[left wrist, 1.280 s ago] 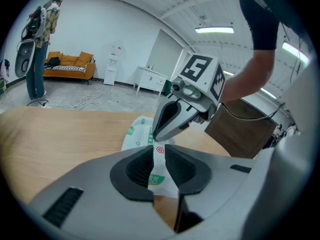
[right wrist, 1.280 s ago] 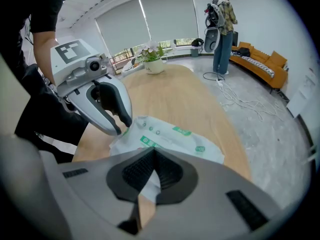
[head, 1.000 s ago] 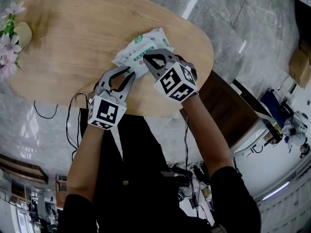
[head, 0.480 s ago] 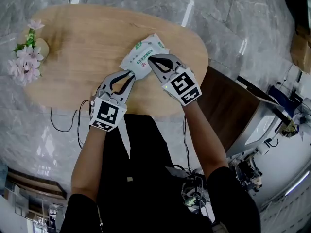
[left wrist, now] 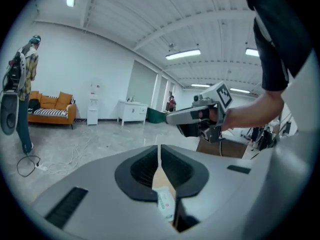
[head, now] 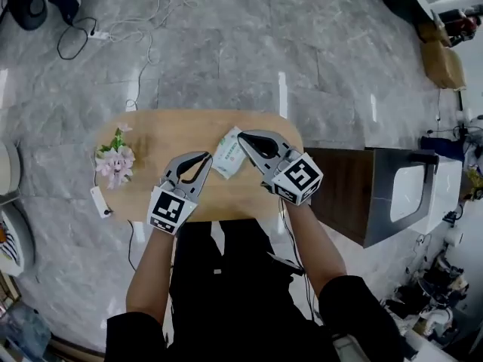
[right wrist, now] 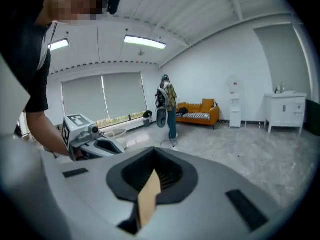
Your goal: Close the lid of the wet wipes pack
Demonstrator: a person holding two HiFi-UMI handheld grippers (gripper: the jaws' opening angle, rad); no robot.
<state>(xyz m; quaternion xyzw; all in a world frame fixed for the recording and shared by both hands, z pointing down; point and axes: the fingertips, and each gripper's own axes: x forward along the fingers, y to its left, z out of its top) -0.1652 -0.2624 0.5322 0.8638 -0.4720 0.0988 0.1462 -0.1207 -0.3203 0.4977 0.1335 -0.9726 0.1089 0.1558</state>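
Note:
The wet wipes pack [head: 229, 153], white with green print, lies flat on the oval wooden table [head: 158, 138] far below; from this height I cannot tell how its lid stands. Both grippers are held high above the table, touching nothing. My left gripper [head: 205, 157] is shut and empty; in its own view the pack [left wrist: 165, 204] shows through the slit below its closed jaws. My right gripper [head: 243, 136] is also shut and empty, and only bare table wood [right wrist: 148, 196] shows under it. Each gripper sees the other: the right gripper [left wrist: 172, 118] and the left gripper [right wrist: 102, 146].
A small vase of pink flowers [head: 115, 162] stands at the table's left end, with a white adapter [head: 99, 200] on the floor beside it. A dark cabinet [head: 347, 194] adjoins the table's right end. Cables [head: 113, 21] lie on the floor. A person [left wrist: 22, 84] stands across the room.
Both grippers have lifted off the pack and risen well above the table, staying shut. The head view has also risen, so table and pack look much smaller.

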